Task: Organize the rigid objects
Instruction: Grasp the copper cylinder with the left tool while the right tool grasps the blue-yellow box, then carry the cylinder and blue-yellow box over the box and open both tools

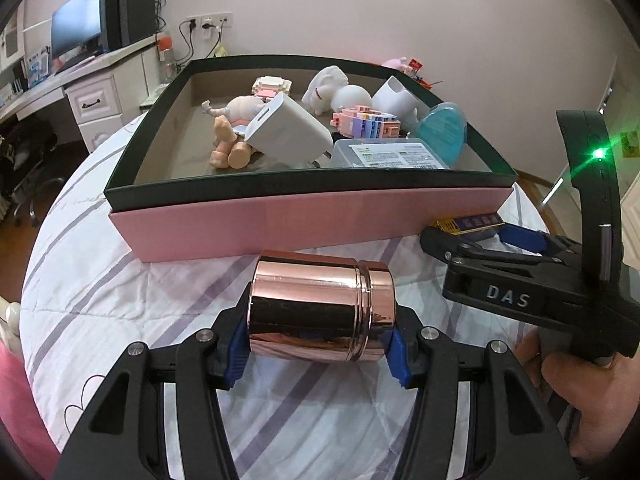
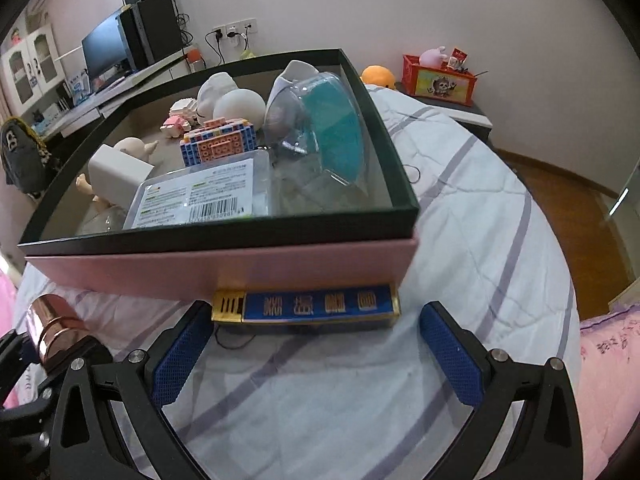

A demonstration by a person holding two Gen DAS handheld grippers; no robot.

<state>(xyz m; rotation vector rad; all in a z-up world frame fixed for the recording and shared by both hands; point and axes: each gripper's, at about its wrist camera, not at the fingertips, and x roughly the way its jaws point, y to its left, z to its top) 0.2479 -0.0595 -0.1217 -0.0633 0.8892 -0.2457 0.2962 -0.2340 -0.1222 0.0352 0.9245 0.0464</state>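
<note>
My left gripper [image 1: 318,354] is shut on a shiny rose-gold tin [image 1: 320,310], held on its side just above the striped bedspread, in front of the pink box [image 1: 280,220]. The tin also shows at the left edge of the right wrist view [image 2: 56,332]. My right gripper [image 2: 316,356] is open, its blue pads [image 2: 180,356] on either side of a blue and gold rectangular box [image 2: 308,306] that lies on the bed against the pink box's [image 2: 200,268] front wall. The right gripper [image 1: 476,236] and the blue and gold box [image 1: 468,223] show at right in the left wrist view.
The pink box with a dark green rim holds a white charger [image 1: 288,128], doll figures [image 1: 228,144], brick toys [image 1: 366,120], a clear labelled case [image 1: 392,154] and a teal clamshell [image 2: 336,132]. A desk with a monitor [image 1: 76,26] stands left. A red crate [image 2: 438,78] sits right.
</note>
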